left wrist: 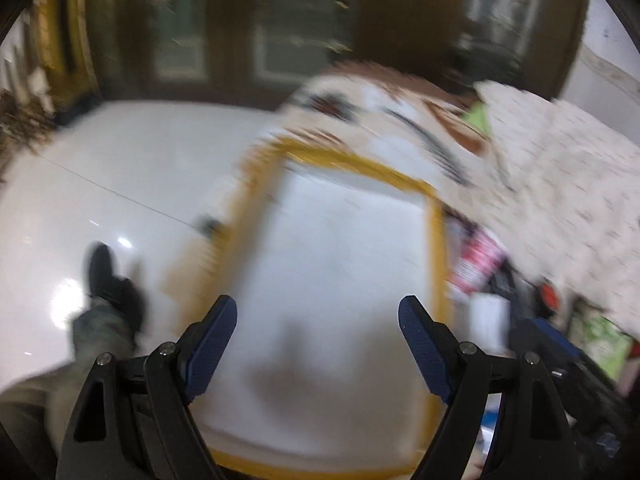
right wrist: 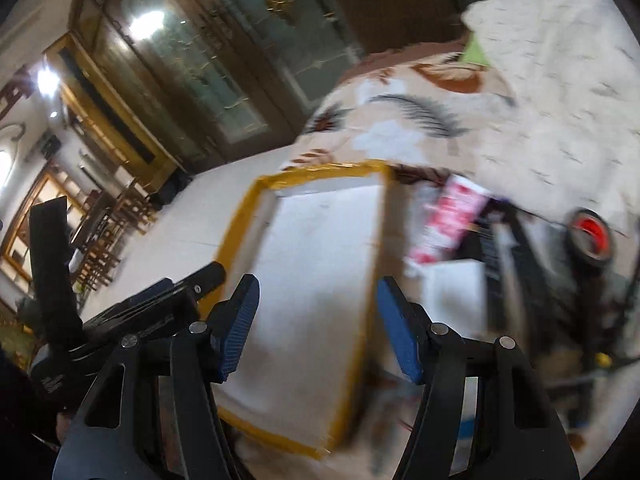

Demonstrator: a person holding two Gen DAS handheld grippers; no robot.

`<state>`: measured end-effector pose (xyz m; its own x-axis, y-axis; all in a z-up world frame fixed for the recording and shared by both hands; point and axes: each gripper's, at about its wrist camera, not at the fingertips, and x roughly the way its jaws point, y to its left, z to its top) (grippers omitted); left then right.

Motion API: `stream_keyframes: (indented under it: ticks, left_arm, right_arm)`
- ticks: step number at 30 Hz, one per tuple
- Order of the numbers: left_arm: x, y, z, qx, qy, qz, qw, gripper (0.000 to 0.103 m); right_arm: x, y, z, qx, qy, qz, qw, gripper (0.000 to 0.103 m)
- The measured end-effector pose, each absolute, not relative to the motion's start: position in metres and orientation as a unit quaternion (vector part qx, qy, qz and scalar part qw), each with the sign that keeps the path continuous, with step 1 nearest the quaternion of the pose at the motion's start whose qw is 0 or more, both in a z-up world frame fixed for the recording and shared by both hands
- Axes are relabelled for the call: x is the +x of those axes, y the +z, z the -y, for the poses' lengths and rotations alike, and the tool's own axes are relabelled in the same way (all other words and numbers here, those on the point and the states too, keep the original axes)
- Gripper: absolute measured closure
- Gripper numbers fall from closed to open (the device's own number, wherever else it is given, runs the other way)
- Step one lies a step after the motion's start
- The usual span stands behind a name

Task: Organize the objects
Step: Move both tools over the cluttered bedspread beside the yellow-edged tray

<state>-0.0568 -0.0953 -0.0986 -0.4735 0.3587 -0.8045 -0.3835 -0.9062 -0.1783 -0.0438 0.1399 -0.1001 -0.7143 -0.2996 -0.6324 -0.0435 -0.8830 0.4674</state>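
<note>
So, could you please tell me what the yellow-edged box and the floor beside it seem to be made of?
Yellow-edged box: probably white foam or board, matte, with glossy yellow tape along its rim; blur leaves it open. Floor: polished white tile or stone, shown by bright reflections and a thin joint line.

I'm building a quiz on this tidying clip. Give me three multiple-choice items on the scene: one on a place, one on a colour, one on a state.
1. Where does the pink-and-white packet lie relative to the white box?
A. inside it B. to its right C. to its left

2. What colour is the box's rim?
A. yellow B. green C. black

3. How do the left gripper jaws stand?
A. shut on the box B. shut on nothing C. open

Answers: 1 B, it lies past the right rim. 2 A, yellow borders the white inside. 3 C, a wide gap, nothing held.
</note>
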Motion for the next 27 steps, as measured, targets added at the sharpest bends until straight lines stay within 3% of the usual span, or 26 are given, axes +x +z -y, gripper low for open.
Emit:
stream_keyframes:
  ticks: [11,19,27]
  left_arm:
    - [0.012,-0.11,0.027,-0.5,0.8,-0.093,0.318,0.02]
    - [0.035,-0.118,-0.004,-0.51,0.754,-0.139,0.391,0.021]
    - [0.079,-0.145,-0.03,-0.486,0.694,-0.249,0.469,0.024]
  right_arm:
    - [0.007,-0.137,-0.222,0.422,-0.872,0.246,-0.031,0.041]
    - [0.038,-0.155,-0.251,0.439,-0.86,0.256,-0.05,0.041]
    - [0.03,-0.164,-0.283,0.453,-0.847,0.273,-0.044,0.041]
